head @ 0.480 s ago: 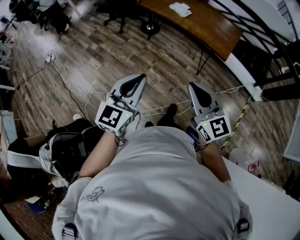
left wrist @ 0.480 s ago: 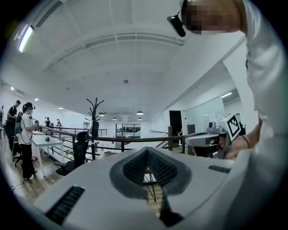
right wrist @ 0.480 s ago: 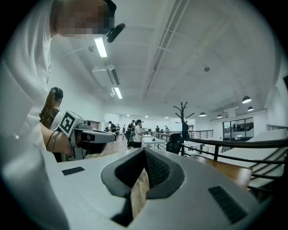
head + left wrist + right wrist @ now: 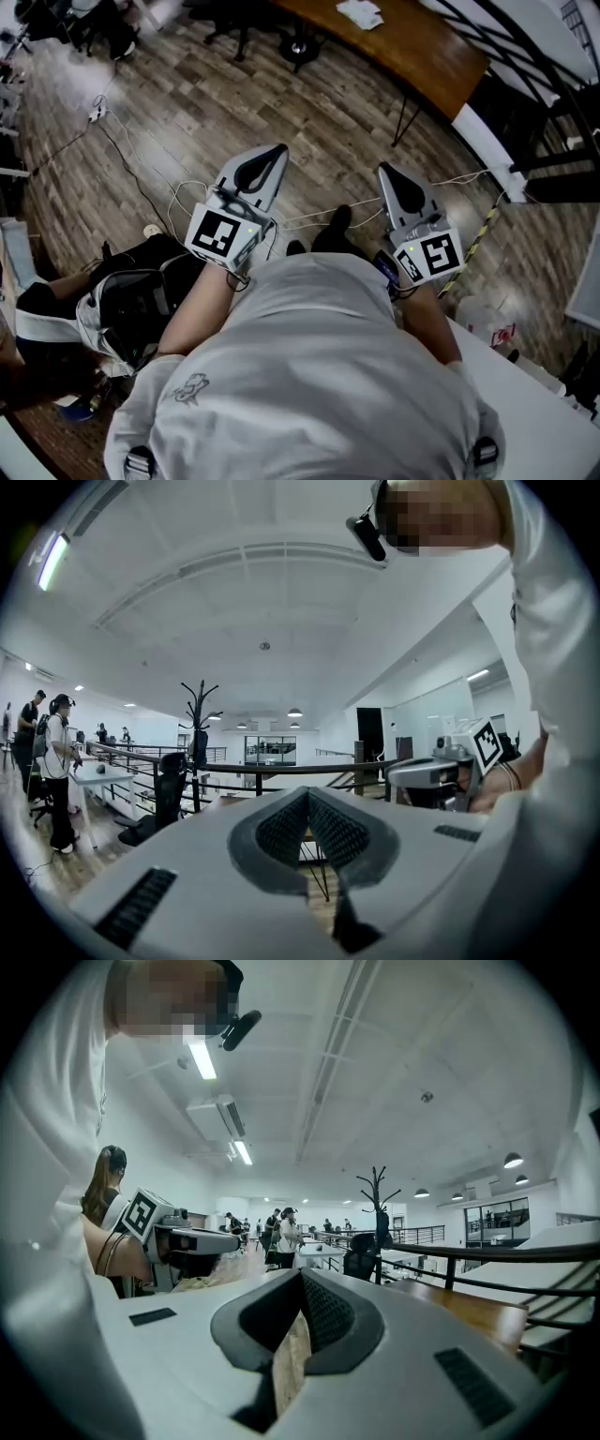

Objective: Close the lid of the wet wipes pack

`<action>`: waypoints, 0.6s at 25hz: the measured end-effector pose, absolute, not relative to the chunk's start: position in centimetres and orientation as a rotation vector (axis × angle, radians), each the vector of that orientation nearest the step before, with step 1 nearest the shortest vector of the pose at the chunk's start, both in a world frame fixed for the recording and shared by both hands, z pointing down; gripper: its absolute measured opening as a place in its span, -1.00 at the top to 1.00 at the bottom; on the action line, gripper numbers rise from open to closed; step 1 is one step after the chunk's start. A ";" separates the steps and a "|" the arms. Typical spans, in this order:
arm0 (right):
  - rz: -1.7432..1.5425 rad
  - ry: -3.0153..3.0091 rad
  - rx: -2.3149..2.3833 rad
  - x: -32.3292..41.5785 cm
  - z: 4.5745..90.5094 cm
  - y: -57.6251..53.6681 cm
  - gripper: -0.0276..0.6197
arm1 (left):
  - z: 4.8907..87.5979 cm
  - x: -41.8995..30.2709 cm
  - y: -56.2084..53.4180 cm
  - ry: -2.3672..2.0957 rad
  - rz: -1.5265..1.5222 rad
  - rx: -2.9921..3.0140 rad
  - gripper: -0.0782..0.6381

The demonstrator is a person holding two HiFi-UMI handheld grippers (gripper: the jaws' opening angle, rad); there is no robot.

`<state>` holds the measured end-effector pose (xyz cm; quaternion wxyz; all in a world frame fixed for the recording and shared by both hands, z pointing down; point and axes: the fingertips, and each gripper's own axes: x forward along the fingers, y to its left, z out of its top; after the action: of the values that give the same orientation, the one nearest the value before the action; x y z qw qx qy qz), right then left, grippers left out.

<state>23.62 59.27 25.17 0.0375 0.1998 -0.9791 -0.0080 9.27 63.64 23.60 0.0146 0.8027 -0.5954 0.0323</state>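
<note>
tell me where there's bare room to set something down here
Bare wood floor ahead, up to the brown desk; the white table corner at lower right is bare too. Crowded at left: cables and a black bag on the floor.

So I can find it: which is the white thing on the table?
Find the long brown wooden table at the head view's top. Near the picture's upper edge lies a crumpled white cloth or paper, the only pale thing on it.
</note>
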 end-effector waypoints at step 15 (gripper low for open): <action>-0.002 -3.023 0.634 28.8 26.3 43.9 0.81 | 25.1 11.7 49.3 -1.888 0.171 2.448 0.75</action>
<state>28.84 43.88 26.26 0.0264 0.2052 -0.9784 -0.0007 11.66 49.28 25.06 0.0226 0.7905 -0.6096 0.0552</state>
